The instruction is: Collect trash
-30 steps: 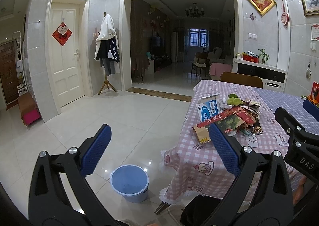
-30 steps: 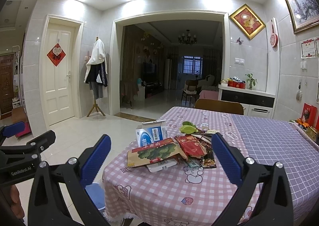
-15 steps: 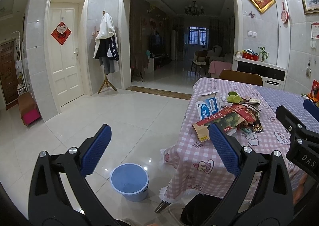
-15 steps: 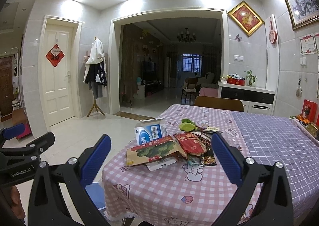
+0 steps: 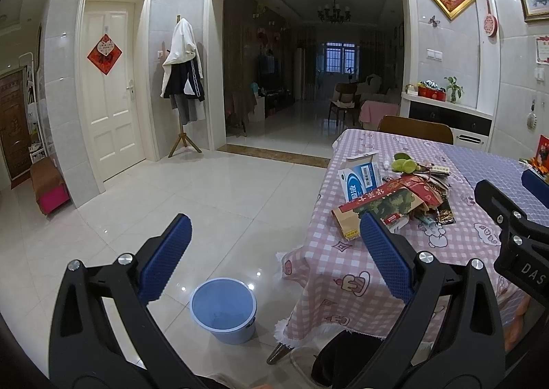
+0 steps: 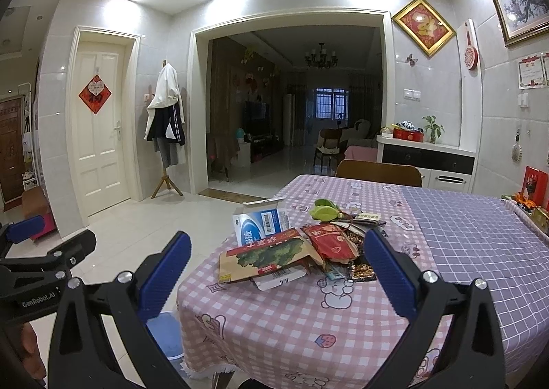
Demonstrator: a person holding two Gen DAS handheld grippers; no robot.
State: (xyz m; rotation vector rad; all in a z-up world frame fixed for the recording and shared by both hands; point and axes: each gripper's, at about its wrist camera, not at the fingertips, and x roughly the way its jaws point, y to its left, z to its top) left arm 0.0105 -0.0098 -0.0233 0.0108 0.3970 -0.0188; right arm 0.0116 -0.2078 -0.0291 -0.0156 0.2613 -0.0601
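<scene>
White tile covered the floor [image 5: 219, 190] and the walls, and a wide archway [image 6: 295, 97] opened onto a dim living room with a chandelier. To the left of it stood a white door [image 5: 109, 87] bearing a red diamond ornament, with a coat stand [image 5: 183, 87] draped in a white and dark jacket between the two. Our table [image 6: 308, 327] wore a checked cloth, pink on the near part and purple toward the far right, with a wooden chair [image 6: 377, 174] pushed in at the far end. We saw the trash heaped near the table's left edge: a blue and white box [image 6: 262, 226] standing at the back, a flattened brown carton [image 6: 267, 256] printed with green, a red wrapper [image 6: 331, 239], dark foil packets [image 6: 362, 270] and green peel [image 6: 324, 212]. On the floor beside the table's corner sat a blue bucket [image 5: 223, 310], upright and open. We held our left tool [image 5: 274, 253] above the floor near the bucket, its fingers wide apart and holding nothing. Our right tool [image 6: 276, 274] hung before the table's near edge, likewise spread and empty, with the heap framed between its blue pads [image 6: 391, 275].
</scene>
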